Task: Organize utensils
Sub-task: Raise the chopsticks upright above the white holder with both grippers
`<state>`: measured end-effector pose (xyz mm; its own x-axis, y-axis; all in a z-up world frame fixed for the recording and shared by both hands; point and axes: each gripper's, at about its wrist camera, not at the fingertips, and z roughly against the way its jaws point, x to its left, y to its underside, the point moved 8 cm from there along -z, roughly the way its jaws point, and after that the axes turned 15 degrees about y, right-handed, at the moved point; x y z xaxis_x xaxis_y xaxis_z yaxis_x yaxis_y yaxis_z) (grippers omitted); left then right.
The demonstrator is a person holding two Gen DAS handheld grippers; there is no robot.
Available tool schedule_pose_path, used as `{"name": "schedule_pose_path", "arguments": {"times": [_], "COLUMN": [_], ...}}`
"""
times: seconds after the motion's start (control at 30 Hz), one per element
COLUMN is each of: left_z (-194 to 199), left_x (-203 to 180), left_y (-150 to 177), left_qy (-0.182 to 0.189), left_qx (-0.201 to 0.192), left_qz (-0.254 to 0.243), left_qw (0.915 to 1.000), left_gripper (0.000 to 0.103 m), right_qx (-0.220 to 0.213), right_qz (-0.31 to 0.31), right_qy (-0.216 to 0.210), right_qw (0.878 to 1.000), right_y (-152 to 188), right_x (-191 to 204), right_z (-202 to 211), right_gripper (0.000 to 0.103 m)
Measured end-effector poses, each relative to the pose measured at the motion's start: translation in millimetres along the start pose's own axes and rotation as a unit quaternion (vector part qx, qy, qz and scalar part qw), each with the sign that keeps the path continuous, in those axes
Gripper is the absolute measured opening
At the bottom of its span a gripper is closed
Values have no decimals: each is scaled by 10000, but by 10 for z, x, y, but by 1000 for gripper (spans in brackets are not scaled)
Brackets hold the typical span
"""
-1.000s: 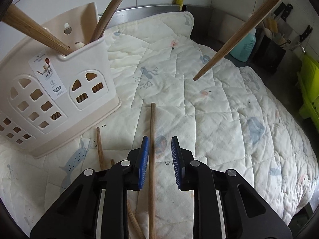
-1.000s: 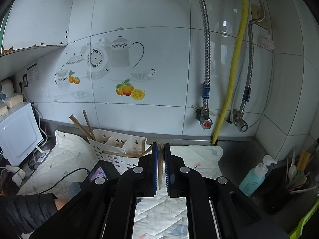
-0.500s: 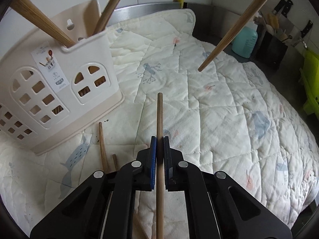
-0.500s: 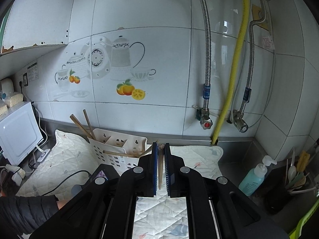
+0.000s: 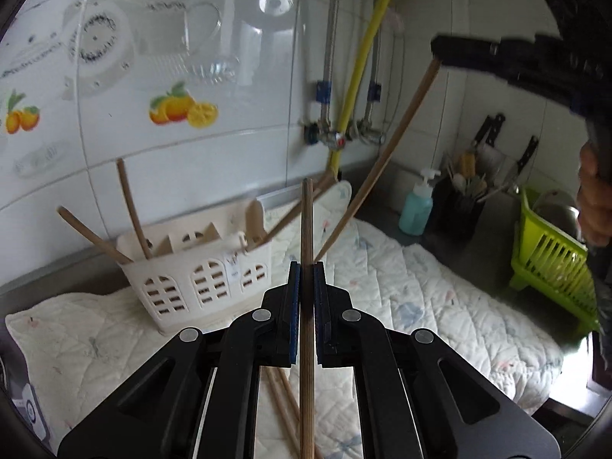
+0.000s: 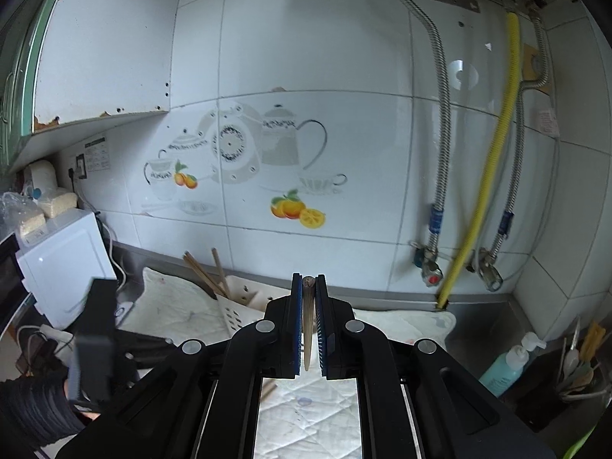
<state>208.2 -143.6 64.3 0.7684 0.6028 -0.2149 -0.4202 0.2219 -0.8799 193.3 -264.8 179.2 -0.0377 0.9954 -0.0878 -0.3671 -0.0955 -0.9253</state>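
Observation:
My left gripper (image 5: 305, 267) is shut on a wooden chopstick (image 5: 306, 225) and holds it up above the quilted mat (image 5: 413, 290), its tip toward the wall. The cream utensil basket (image 5: 199, 275) stands on the mat to the left, with several chopsticks leaning in it. More chopsticks (image 5: 281, 390) lie on the mat under my left gripper. My right gripper (image 6: 308, 281) is shut on another chopstick (image 6: 308, 317); in the left wrist view this chopstick (image 5: 386, 153) hangs slanted from the right gripper at the upper right. The basket (image 6: 244, 302) shows partly behind the right fingers.
A tiled wall with pipes and a yellow hose (image 5: 357, 72) is behind. A blue soap bottle (image 5: 417, 206), a dark utensil holder (image 5: 463, 206) and a green dish rack (image 5: 550, 260) stand to the right. A white appliance (image 6: 65, 267) is at the left.
My left gripper closed on the chopstick lying on the mat, then lifted it and tilted up toward the wall. The right gripper rose a little, still holding its chopstick.

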Motion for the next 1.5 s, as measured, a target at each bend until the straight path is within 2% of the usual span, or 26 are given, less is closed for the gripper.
{"name": "schedule_pose_path", "arguments": {"times": [0.23,0.37,0.53,0.7,0.8,1.0,1.17,1.5], "left_z": [419,413,248,94,41,3,-26,-116], "left_x": [376,542,678,796,826,898,925,1026], "left_y": [-751,-1098,-1358,-1404,-1438,-1421,-1372,-1298], "left_qy": [-347,-489,-434,-258,-307,-100,27,29], "left_qx": [-962,-1408,-1773,-1915,-1980,-2047,-2044,-2089], "left_qz": [181,227,178,136,41,64,36,-6], "left_qw": [9946,9886,9830,9811,9797,9788,9789,9779], "left_gripper": [5,5,5,5,5,5,5,5], "right_qx": [-97,-49,10,93,42,334,382,377], "right_qz": [-11,-28,15,-18,10,224,147,204], "right_qy": [-16,65,124,49,59,64,34,79], "right_qw": [10000,10000,9999,9999,10000,9992,9992,9991], "right_y": [-280,-346,-331,-228,-191,-58,-18,-28], "right_x": [160,168,144,140,149,237,221,232], "right_z": [-221,-462,-745,-984,-1079,-1289,-1356,-1384], "right_gripper": [7,7,7,7,7,7,7,7]}}
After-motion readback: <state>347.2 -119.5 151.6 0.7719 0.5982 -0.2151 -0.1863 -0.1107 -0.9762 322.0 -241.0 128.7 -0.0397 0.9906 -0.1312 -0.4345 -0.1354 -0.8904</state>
